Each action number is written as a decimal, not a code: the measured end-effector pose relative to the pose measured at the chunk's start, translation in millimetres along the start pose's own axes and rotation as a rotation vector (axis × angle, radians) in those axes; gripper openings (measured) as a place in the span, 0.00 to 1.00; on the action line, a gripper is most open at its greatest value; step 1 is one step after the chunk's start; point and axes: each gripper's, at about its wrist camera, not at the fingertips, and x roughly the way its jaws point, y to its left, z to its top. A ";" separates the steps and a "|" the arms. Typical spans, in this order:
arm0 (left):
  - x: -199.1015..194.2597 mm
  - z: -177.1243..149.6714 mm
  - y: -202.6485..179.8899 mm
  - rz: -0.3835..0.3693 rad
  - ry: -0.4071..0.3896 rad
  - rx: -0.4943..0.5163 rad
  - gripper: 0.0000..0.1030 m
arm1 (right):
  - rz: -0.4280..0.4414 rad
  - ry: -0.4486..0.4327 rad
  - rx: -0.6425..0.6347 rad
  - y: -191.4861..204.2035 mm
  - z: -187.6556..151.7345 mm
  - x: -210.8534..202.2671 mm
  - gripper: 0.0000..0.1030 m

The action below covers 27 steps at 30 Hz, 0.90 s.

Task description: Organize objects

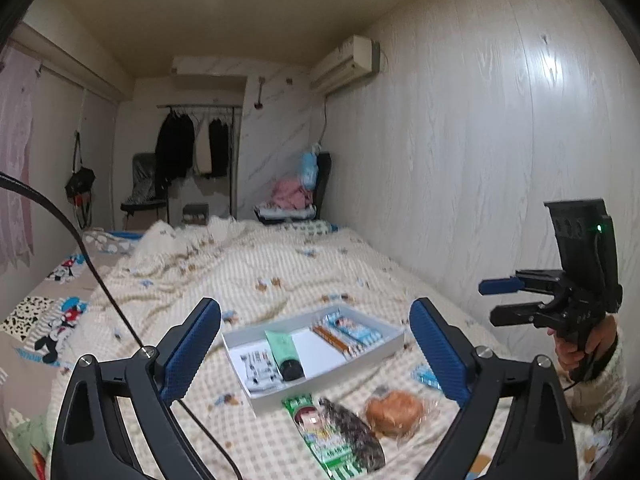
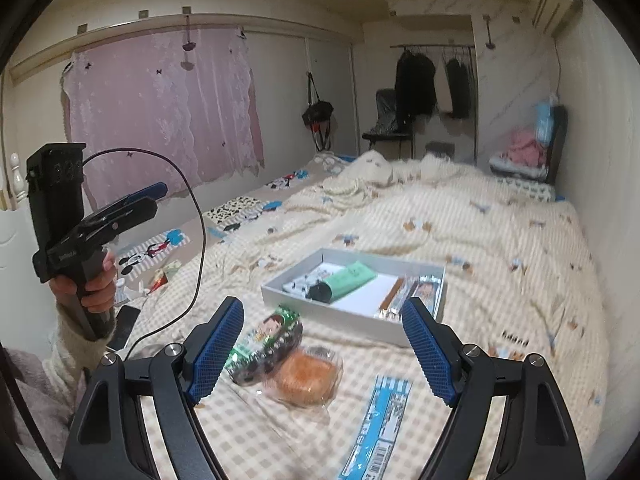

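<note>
Between your two spread grippers, left gripper [image 1: 316, 356] and right gripper [image 2: 322, 344], both with jaws apart and holding nothing, lies a checked cream blanket [image 2: 500, 248] over the bed. Nearest you on it sit a wrapped bun [image 2: 306, 374], a green snack packet [image 1: 316, 430] and a blue sachet [image 2: 380, 428]. Just beyond rests a shallow white box [image 1: 394, 346] holding a green tube [image 1: 282, 354], a printed card [image 1: 256, 364] and snack bars [image 1: 346, 330]. Farther off you see a pink lace curtain [image 2: 160, 108], a black chair [image 1: 142, 188], hanging dark clothes [image 1: 176, 148] and a wall air conditioner [image 1: 344, 64].
</note>
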 end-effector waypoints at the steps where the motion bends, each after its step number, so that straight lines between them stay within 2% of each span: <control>1: 6.1 -5.5 -2.1 -0.004 0.019 -0.003 0.94 | -0.003 0.007 0.005 0.1 -5.1 5.1 0.80; 5: 29.6 -27.0 -6.2 -0.025 0.084 0.006 0.94 | -0.008 0.035 -0.016 7.8 -20.6 21.0 0.80; 8: 47.4 -45.5 -14.5 0.007 0.126 0.048 0.94 | -0.048 0.061 -0.043 14.4 -31.4 34.5 0.80; 10: 56.7 -54.8 -19.7 0.027 0.151 0.078 0.94 | -0.034 0.070 -0.038 15.2 -37.2 41.1 0.80; 15: 74.2 -72.0 -30.6 -0.012 0.203 0.102 0.94 | -0.021 0.084 -0.016 14.3 -51.1 55.4 0.80; 21: 87.0 -84.2 -39.7 -0.003 0.256 0.149 0.94 | -0.006 0.119 0.003 13.2 -63.9 71.9 0.80; 27: 87.6 -86.4 -43.7 -0.002 0.260 0.168 0.95 | 0.001 0.146 0.032 8.9 -70.0 79.2 0.80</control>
